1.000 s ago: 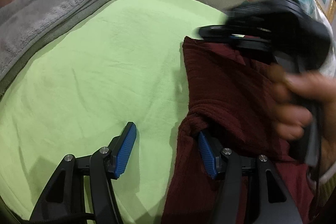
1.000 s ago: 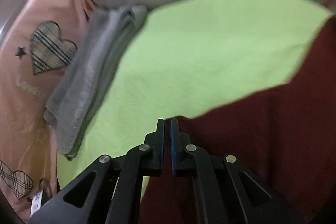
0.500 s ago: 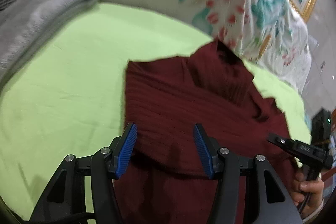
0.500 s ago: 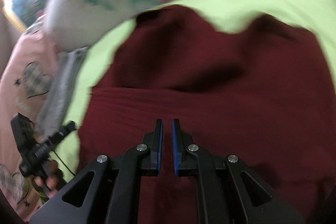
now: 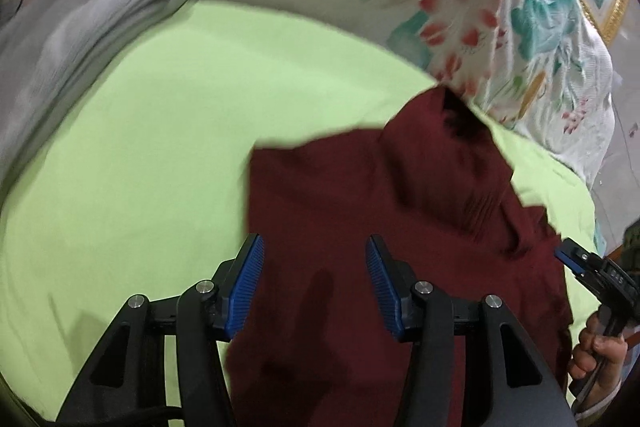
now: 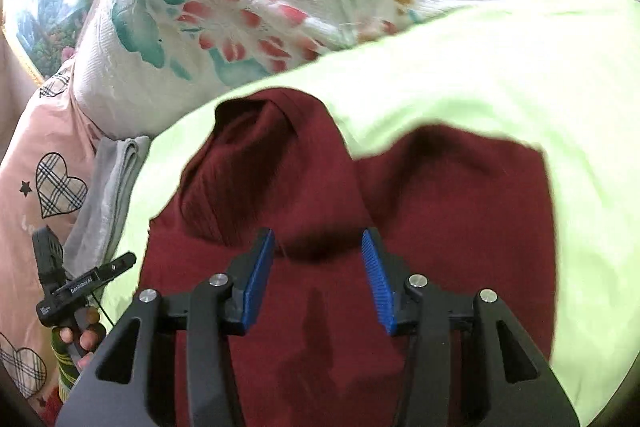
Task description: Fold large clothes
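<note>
The right gripper (image 6: pixel 318 259) has just sprung apart, dropping the sweater (image 6: pixel 440 227) — both tools, left gripper (image 5: pixel 316 267) included, now gape empty, so that fold looks laid.

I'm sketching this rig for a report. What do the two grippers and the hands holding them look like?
Both the left gripper and right gripper have black angular linkage arms with silver rivets and ribbed blue pads. Thin black cables run beneath each. Seen from the side, the left gripper's body carries white lettering, too small to read with certainty. The hands are bare.
</note>
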Demonstrator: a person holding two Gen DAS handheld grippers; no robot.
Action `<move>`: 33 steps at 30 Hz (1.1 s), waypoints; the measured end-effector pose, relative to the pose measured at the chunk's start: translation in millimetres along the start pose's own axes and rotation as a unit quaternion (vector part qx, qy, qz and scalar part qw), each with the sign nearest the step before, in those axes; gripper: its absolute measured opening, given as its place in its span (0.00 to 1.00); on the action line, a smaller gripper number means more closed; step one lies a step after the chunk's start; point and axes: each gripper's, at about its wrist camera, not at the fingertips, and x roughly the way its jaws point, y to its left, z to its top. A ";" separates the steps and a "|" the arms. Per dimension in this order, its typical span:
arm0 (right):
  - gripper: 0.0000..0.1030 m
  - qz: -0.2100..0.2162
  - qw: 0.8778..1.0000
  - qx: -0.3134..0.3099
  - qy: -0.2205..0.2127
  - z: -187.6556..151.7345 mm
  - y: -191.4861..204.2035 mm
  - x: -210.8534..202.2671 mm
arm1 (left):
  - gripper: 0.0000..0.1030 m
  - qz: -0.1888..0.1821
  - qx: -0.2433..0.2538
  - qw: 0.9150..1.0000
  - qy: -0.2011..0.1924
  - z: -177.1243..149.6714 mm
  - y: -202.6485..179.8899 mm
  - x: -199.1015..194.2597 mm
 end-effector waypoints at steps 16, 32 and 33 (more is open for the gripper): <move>0.46 0.052 0.996 -0.014 0.073 96.3 -19.2 116.8 | 0.56 -0.126 0.031 0.985 0.113 111.7 -42.1 137.2; 0.04 0.073 0.996 -0.049 -0.001 108.5 -0.8 82.1 | 0.02 -0.136 0.134 0.980 0.047 113.2 -95.2 102.1; 0.04 0.073 0.996 -0.060 -0.011 107.7 3.7 72.8 | 0.01 -0.134 0.138 0.981 0.036 110.5 -96.6 91.0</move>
